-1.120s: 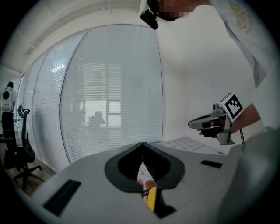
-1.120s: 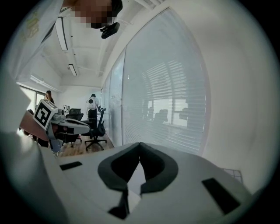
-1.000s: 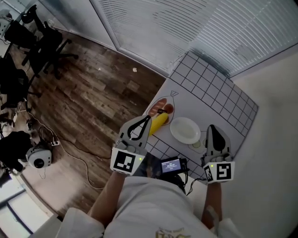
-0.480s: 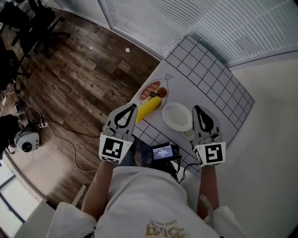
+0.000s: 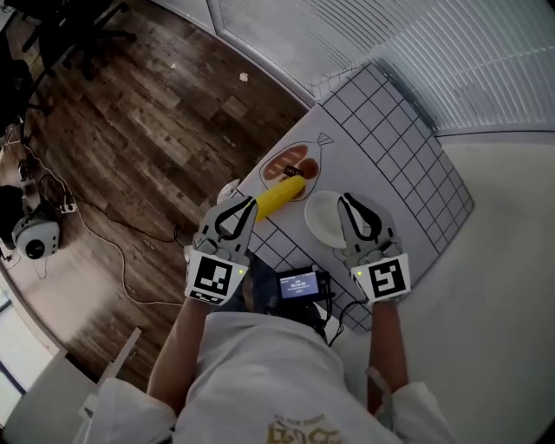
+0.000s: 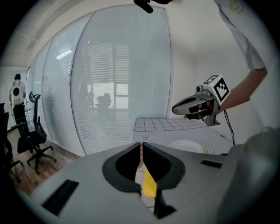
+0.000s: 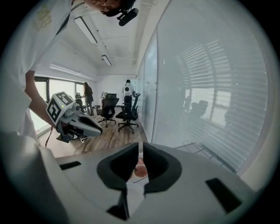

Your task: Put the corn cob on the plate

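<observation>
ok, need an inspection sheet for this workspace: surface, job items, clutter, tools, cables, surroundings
surface: white grid mat on the table, with a printed food picture near its left edge.
job's things: corn cob lies partly on that print, beside the plate, not on it. The white plate is bare where visible.
clutter: small screen device at the near edge.
tools: left tool shut, empty, tip by the cob's near end. The right tool overlaps the plate's right side in the head view, jaws just opening, nothing between them.
cables: black leads by the device; a cable across the floor.
surroundings: wood floor, office chairs, blinds.
</observation>
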`<state>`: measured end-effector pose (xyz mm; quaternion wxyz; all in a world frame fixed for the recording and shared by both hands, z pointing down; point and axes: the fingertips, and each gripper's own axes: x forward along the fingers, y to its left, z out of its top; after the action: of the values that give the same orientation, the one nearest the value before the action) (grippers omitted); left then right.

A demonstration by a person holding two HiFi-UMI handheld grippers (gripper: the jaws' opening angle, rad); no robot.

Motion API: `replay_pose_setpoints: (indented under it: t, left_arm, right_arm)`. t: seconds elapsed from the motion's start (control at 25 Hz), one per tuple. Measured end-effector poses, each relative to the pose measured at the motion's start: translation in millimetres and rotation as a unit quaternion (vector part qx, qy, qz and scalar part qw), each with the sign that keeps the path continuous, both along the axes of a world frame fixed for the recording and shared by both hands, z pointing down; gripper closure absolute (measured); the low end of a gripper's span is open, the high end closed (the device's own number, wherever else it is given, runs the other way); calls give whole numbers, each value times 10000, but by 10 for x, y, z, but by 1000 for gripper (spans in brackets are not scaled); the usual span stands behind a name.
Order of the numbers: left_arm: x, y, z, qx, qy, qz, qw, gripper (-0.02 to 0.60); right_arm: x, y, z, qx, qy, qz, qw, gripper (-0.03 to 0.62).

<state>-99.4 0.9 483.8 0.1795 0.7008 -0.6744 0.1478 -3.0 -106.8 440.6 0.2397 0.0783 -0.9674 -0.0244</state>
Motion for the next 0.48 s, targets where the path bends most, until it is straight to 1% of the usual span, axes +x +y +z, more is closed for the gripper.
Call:
replay_pose_setpoints:
  t: [0.16, 0.36, 0.48]
  left_arm:
    - [29, 25, 103, -172, -102, 141, 9997, 571]
    - [40, 59, 243, -347, -66, 231, 9991, 571]
    - [25, 65, 297, -418, -73, 265, 9987, 571]
  right_arm:
    - [-91, 80, 182, -154, 203, -249, 9994, 516]
    - [-174, 123, 338, -249, 422, -418, 9979, 491]
    - [-242, 177, 453, -265, 560, -706, 9956, 473]
